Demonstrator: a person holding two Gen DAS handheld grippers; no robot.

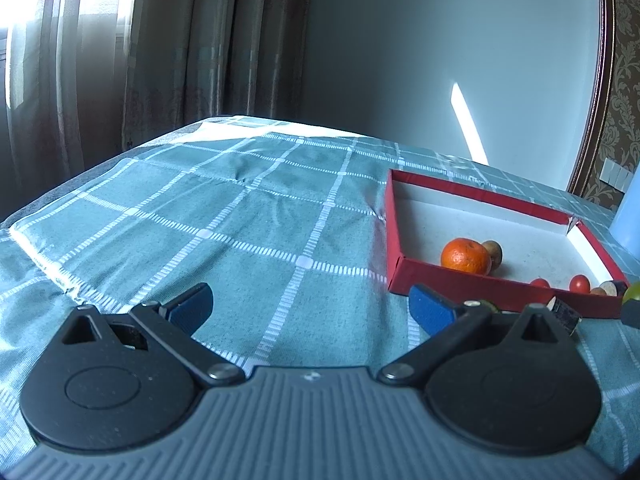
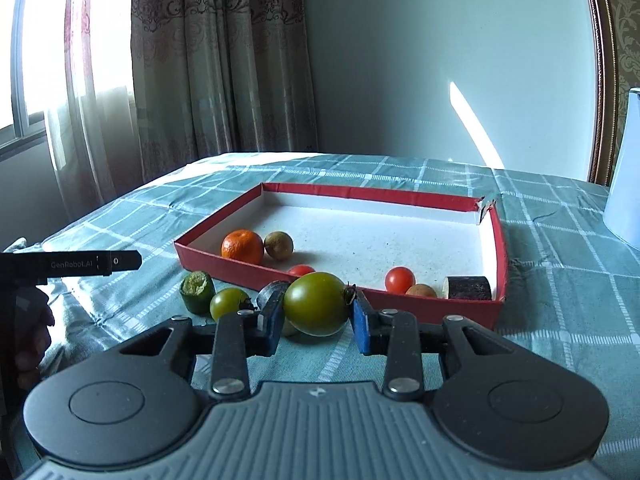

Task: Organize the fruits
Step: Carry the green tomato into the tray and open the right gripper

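A red shallow box (image 2: 500, 264) with a white floor lies on the checked tablecloth. In it sit an orange (image 2: 242, 245), a brown kiwi-like fruit (image 2: 279, 245), two red cherry tomatoes (image 2: 399, 279), a small tan fruit (image 2: 421, 291) and a dark cut piece (image 2: 468, 289). My right gripper (image 2: 316, 320) is shut on a large green tomato (image 2: 316, 303) just in front of the box's near wall. A smaller green tomato (image 2: 229, 303) and a bitten green piece (image 2: 197, 286) lie left of it. My left gripper (image 1: 310, 306) is open and empty over the cloth, left of the box (image 1: 394, 216).
The table (image 1: 240, 216) is covered by a teal checked cloth. A pale blue container (image 2: 626, 168) stands at the right, beyond the box. Curtains and a window are behind the table on the left; a wall is behind it.
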